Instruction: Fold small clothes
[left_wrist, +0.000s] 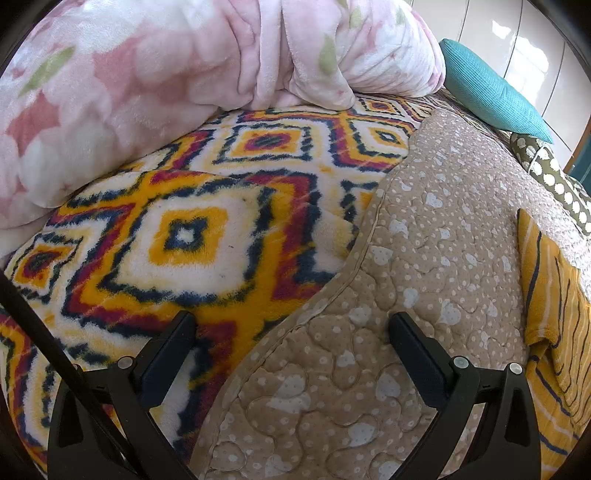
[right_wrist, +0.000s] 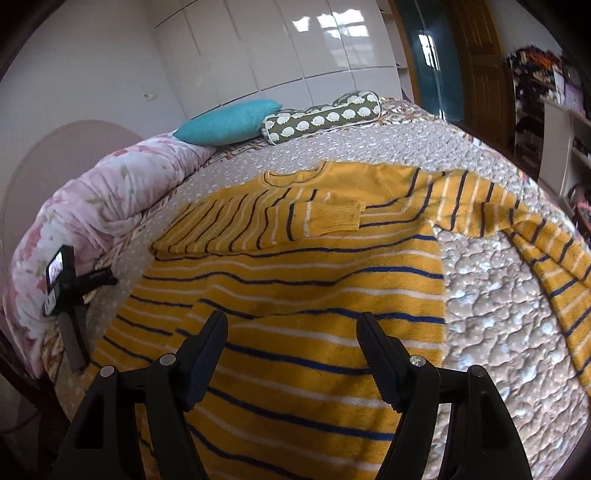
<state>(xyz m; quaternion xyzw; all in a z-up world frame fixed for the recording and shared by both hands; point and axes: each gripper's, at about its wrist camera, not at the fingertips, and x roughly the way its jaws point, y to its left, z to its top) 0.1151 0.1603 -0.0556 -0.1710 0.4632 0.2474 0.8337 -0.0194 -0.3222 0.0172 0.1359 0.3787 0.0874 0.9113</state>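
Observation:
A yellow sweater (right_wrist: 295, 280) with dark blue and white stripes lies spread on the beige quilt (right_wrist: 491, 295). Its left sleeve is folded across the chest, the cuff (right_wrist: 334, 219) near the middle. The other sleeve (right_wrist: 539, 236) trails off to the right. My right gripper (right_wrist: 293, 321) hovers open over the sweater's lower body, nothing between its fingers. In the left wrist view only an edge of the sweater (left_wrist: 554, 306) shows at the right. My left gripper (left_wrist: 291, 323) stands open above the quilt's edge (left_wrist: 332, 291), holding nothing.
A patterned fleece blanket (left_wrist: 184, 236) lies left of the quilt, with a pink floral duvet (left_wrist: 147, 74) bunched behind it. A teal cushion (right_wrist: 225, 123) and a spotted bolster (right_wrist: 321, 116) sit at the bed's far end. A camera on a stand (right_wrist: 64, 280) is at the left bedside.

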